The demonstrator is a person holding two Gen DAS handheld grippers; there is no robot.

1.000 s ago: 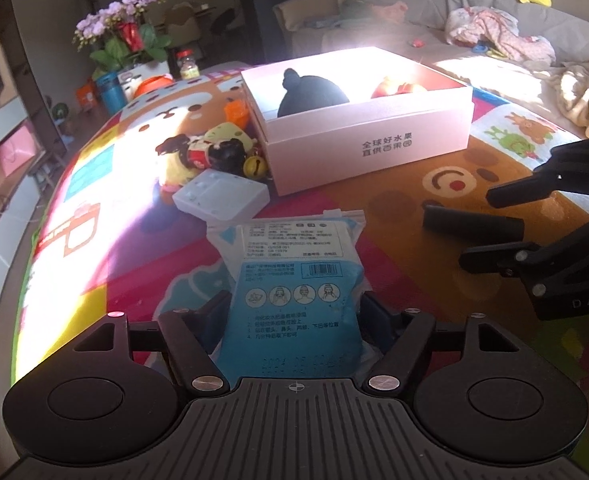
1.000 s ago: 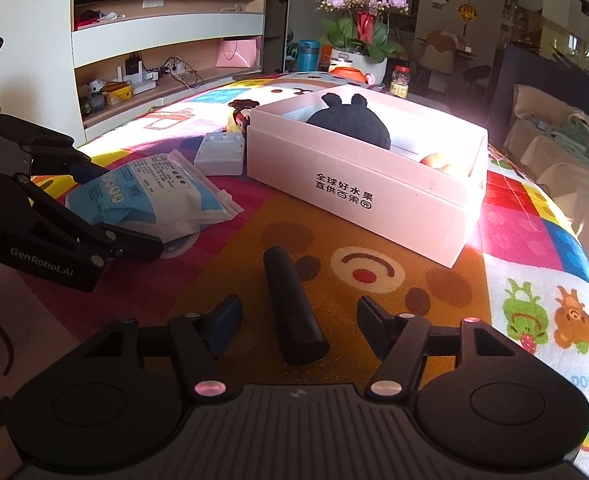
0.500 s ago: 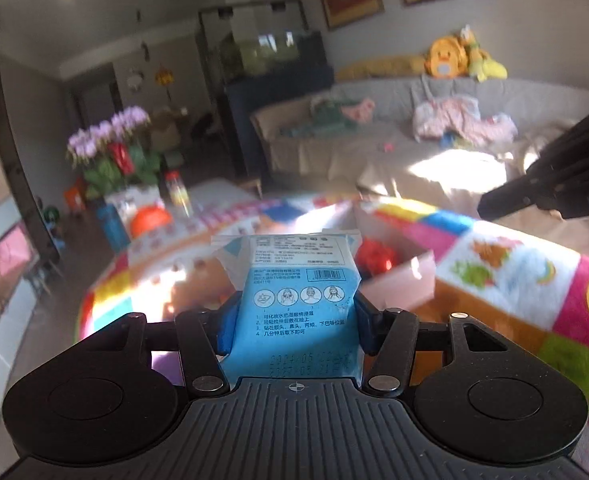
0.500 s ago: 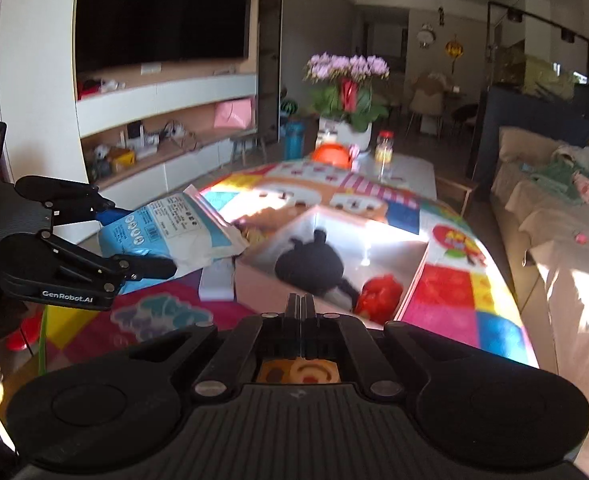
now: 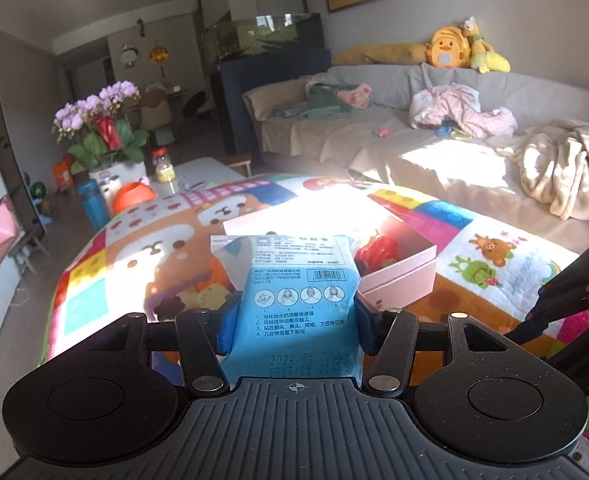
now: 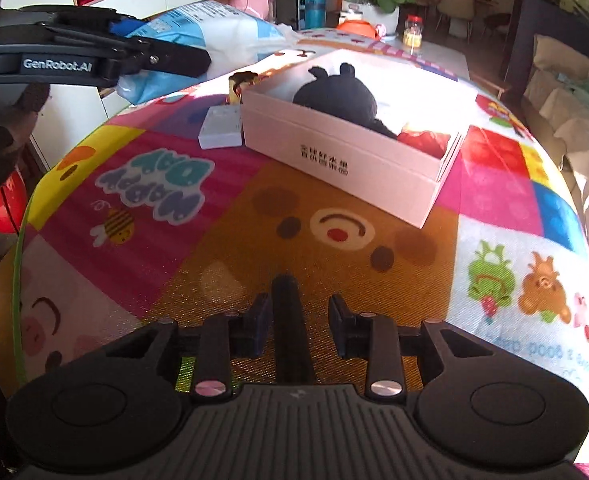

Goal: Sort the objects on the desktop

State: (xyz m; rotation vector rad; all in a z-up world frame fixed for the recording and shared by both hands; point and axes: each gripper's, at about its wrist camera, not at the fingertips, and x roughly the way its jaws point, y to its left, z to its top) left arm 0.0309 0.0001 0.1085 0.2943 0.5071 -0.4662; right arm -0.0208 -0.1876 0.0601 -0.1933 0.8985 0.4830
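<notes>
Blue packet [image 5: 290, 264]: gripped across its width by the left tool [image 5: 296, 316], both pads pressing its sides. It is held clear of the bench [image 6: 230, 240], printed face up. In the left wrist view it hangs in front of the box [image 6: 334, 152]. In the right wrist view it hangs to the box's left and above it.

Black stick [image 6: 290, 344]: lies on the bench on the near side of the box, well apart from it. It sits between the fingers of the right tool [image 6: 299, 312]. That tool's jaws have just been opening and stand partly open. A gap shows between the stick and the pad on the right of the view, so I judge the stick not yet gripped.

Governing relation: the stick's long axis runs along the right tool's own line, toward the box, so the pads face its long sides. The right hand is plainly the nearer one, and the left is occupied.

Box contents: a black plush [image 6: 342, 96] at the rear and a red item [image 6: 426, 140] at the right-hand end. A white case [image 6: 220, 130] lies just beside the box's left wall.

Assessment: the packet looks ready to go into the box. The stick needs only a closing of the jaws, then a lift.
</notes>
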